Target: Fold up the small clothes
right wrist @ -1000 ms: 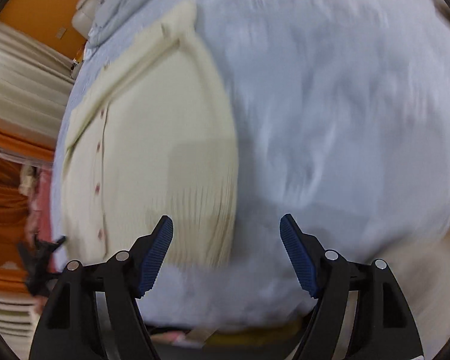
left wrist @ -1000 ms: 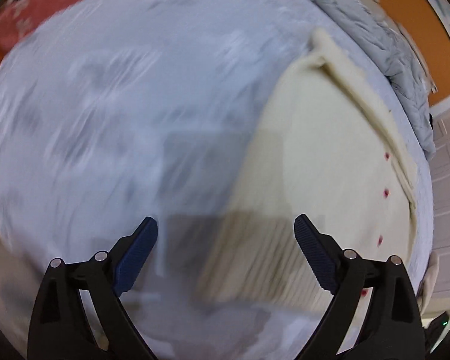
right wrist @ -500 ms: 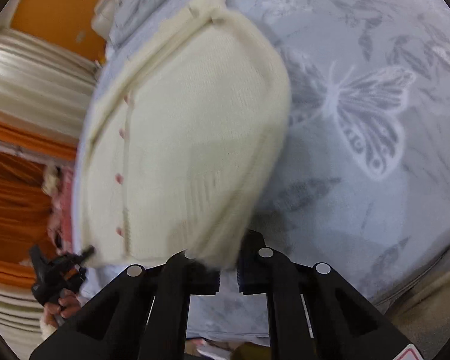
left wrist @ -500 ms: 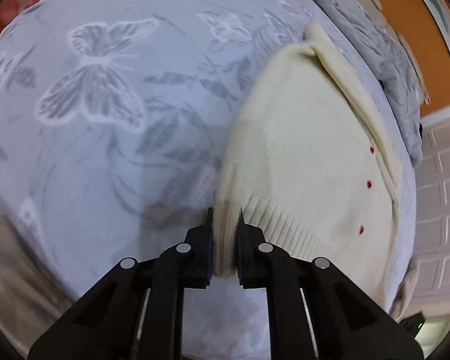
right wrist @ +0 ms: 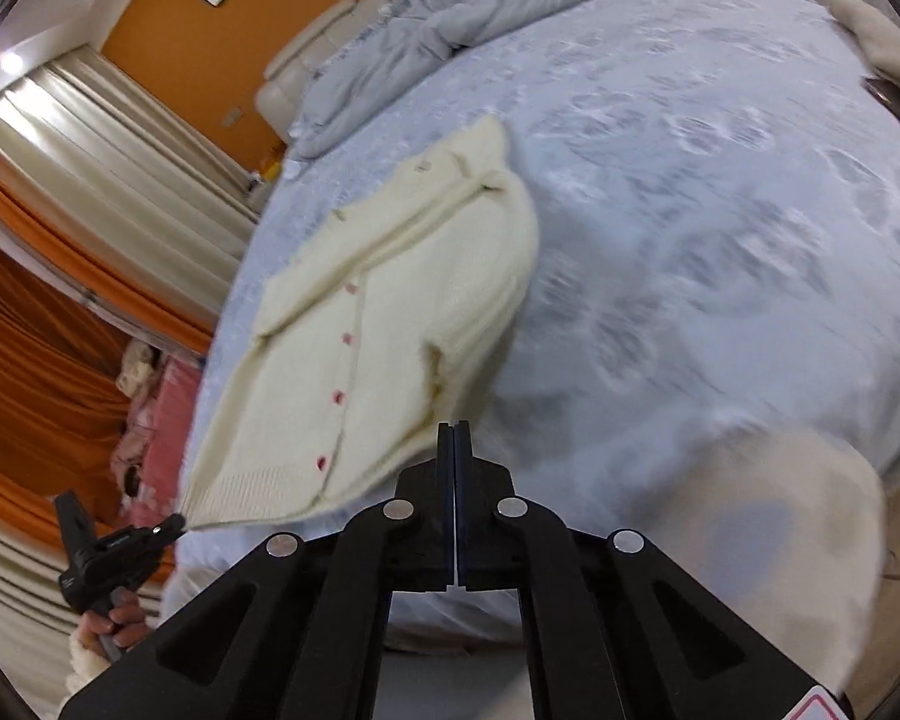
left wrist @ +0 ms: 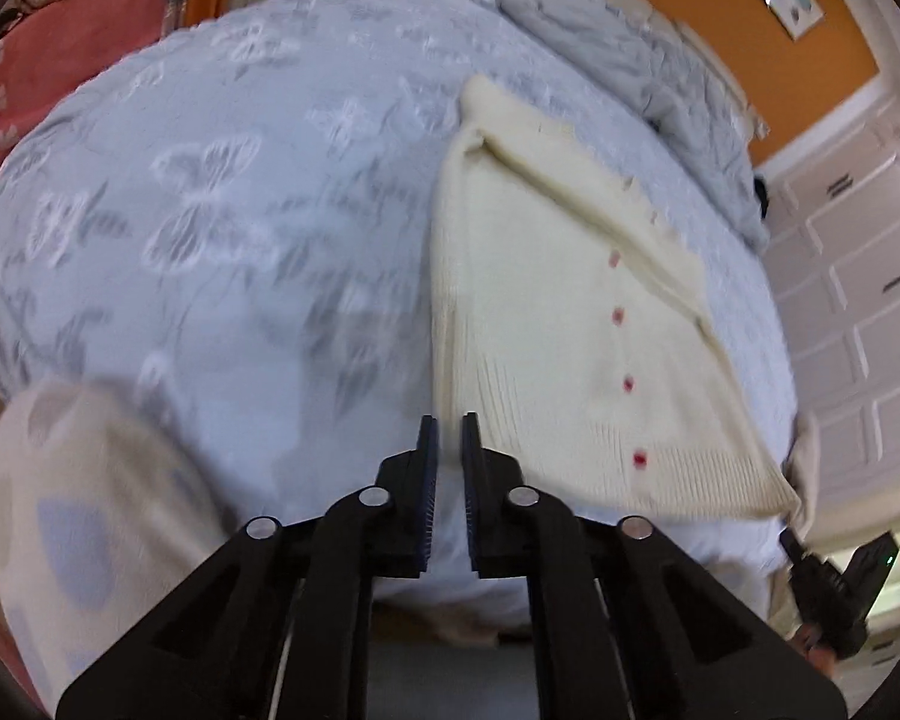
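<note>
A cream knitted cardigan [left wrist: 558,312] with small red buttons lies on a pale blue butterfly-patterned bedspread [left wrist: 210,240]. My left gripper [left wrist: 447,420] is shut on the cardigan's bottom left hem corner. My right gripper [right wrist: 453,426] is shut on the opposite bottom corner of the cardigan [right wrist: 390,324], and that side is lifted and curled. The left gripper shows in the right wrist view [right wrist: 174,525], at the hem's far corner. The right gripper shows in the left wrist view [left wrist: 789,540] at the cardigan's lower right corner.
A rumpled grey duvet [left wrist: 642,60] lies at the head of the bed, also in the right wrist view [right wrist: 450,12]. A pink cushion [left wrist: 66,66] sits off the far left. White wardrobe doors [left wrist: 858,276] stand to the right. Orange curtains [right wrist: 42,360] hang left.
Both grippers went from wide open to shut on the cardigan's bottom corners. They have since pulled back and up, lifting the hem off the bedspread.
</note>
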`<state>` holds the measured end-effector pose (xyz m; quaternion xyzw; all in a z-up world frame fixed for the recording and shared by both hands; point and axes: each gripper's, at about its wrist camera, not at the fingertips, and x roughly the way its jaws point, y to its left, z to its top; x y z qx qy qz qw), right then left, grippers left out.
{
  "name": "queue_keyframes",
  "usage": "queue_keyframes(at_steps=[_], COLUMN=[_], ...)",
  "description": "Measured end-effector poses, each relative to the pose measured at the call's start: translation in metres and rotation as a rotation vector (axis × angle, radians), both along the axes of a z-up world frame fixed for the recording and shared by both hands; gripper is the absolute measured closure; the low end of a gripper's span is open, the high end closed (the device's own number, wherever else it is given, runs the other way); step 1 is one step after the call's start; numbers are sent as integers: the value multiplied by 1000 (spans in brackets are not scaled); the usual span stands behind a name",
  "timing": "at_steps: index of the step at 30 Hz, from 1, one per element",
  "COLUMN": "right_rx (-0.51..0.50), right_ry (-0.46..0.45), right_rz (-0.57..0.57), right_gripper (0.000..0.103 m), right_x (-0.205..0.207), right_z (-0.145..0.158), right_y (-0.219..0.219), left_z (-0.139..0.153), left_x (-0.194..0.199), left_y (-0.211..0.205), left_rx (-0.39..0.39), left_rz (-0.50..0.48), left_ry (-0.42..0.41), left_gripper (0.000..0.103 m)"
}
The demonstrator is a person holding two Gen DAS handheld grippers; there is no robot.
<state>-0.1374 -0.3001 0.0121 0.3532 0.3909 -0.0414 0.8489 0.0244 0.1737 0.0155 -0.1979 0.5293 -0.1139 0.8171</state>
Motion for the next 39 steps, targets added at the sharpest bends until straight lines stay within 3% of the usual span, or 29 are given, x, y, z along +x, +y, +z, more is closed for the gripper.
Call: queue_keyframes(at_steps=[2,3,4,5,6,7,10,13,15,17,18,19,20,21,23,27,31,35,39], right_rx=[5,12,7,-1,-9,-21,-79,-118,-135,-75,-36,-16,-14,13,29,65,66,37,32], right_ry=[59,91,118,129,131,122,199,286,339,396,405,400,381,352,259,65,-30,19,119], right_rz=[-6,-30,-63,-84,-102,-109,-67,-23,-16,-7,-5,-11,-19,-9,-14,-18,29,115,259], right_gripper=[97,88,84,63,42,41,39,38,38,38,47,59,93,93,94,95,95,95,95], right_x=[-5,-6,-5,-3,0,4,41,74,89,100,102,102,100,99,91,59,17,-24,-83], right_z=[-12,-19,-22,-23,-23,-21,-27,-51,-66,-86,-94,-97,-97,-95,-82,-36,0,16,27], right_y=[-3,-6,-10,-12,-14,-16,-10,-3,-2,-3,-4,-5,-6,-8,-9,-10,-7,12,35], left_z=[-17,-24,-27,-31,-31,-31,-32,-49,-65,-81,-88,-87,-85,-83,-78,-35,1,17,37], left_x=[-7,-10,-11,-8,-6,-3,14,40,52,57,58,56,55,54,54,40,14,-32,-106], left_y=[5,7,8,8,8,6,-3,-13,-20,-23,-24,-25,-26,-28,-26,-18,-8,10,26], left_rx=[3,-15,-33,-49,-41,-3,97,81,76,58,67,82,93,75,39,-26,-63,-81,-85], left_rz=[24,50,68,85,93,112,143,127,135,138,152,161,154,128,105,78,32,-19,-101], left_ry=[43,48,57,68,68,57,11,58,108,164,195,183,166,163,172,78,46,62,114], left_gripper=[103,102,94,85,55,32,28,27,27,28,35,43,55,95,95,95,96,96,96])
